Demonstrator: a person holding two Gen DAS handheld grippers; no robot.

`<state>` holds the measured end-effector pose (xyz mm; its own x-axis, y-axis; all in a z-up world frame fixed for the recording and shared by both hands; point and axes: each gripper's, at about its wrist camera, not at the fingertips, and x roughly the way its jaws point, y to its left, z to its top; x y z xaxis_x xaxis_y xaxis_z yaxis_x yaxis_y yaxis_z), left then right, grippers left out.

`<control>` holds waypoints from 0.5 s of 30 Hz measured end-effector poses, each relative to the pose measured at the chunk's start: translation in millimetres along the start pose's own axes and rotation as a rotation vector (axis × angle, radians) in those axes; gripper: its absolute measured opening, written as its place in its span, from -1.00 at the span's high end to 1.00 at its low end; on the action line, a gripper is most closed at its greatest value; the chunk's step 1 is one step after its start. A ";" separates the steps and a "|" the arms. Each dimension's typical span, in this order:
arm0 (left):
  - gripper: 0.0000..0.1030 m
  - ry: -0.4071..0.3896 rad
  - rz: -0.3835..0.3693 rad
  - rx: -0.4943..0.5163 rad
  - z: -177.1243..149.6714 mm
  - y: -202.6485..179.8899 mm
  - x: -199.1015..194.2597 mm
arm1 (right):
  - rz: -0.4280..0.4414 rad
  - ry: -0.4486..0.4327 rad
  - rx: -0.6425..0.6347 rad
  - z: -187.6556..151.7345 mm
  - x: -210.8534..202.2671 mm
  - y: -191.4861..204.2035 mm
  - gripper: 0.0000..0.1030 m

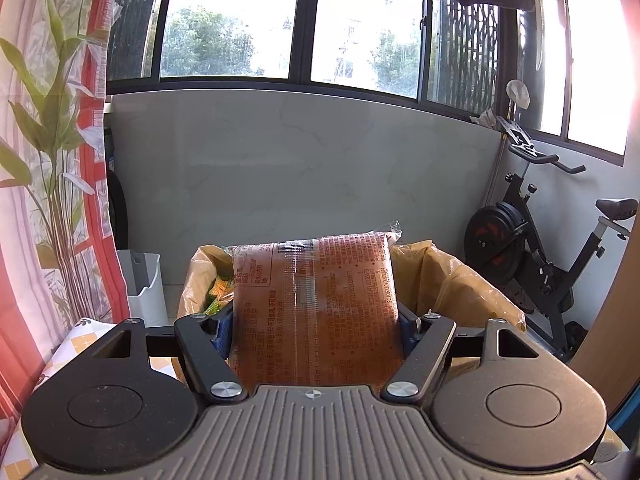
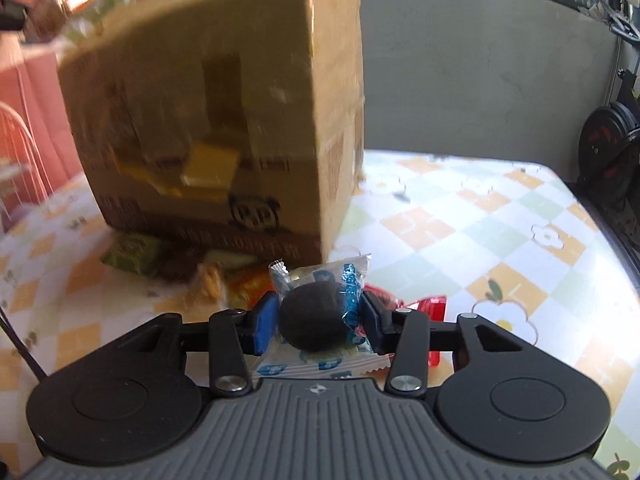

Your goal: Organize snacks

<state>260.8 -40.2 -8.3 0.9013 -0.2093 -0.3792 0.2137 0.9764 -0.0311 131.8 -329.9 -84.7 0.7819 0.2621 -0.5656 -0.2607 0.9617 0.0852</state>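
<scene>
Checkered tablecloth (image 2: 460,216) below; left gripper (image 1: 316,328) clamps orange packet (image 1: 316,304), long axis toward 12 o'clock; right gripper (image 2: 318,322) level, pinching blue-wrapped snack (image 2: 320,312).

orange packet (image 1: 316,304): upright, printed back showing, pinched right over the open box (image 1: 460,280)
cookie packet (image 2: 320,312): clear-blue wrapper, dark round cookie, held near the box's front
loose snacks (image 2: 136,256): scattered at box base
</scene>
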 end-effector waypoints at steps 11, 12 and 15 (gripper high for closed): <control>-0.45 0.010 -0.002 0.006 3.0 -8.2 11.2 | 0.064 -0.359 -0.101 127.7 -63.0 17.8 0.10; -0.45 0.011 -0.001 0.006 4.8 -9.7 14.5 | 0.060 -0.365 -0.129 138.3 -56.1 22.1 0.10; -0.45 0.012 0.003 0.004 12.8 -13.4 27.1 | 0.062 -0.346 -0.170 164.8 -25.0 34.3 0.09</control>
<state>287.1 -59.6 -6.3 0.8972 -0.2062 -0.3905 0.2129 0.9767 -0.0265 196.6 -290.1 67.5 0.8989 0.3588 -0.2516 -0.3809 0.9236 -0.0435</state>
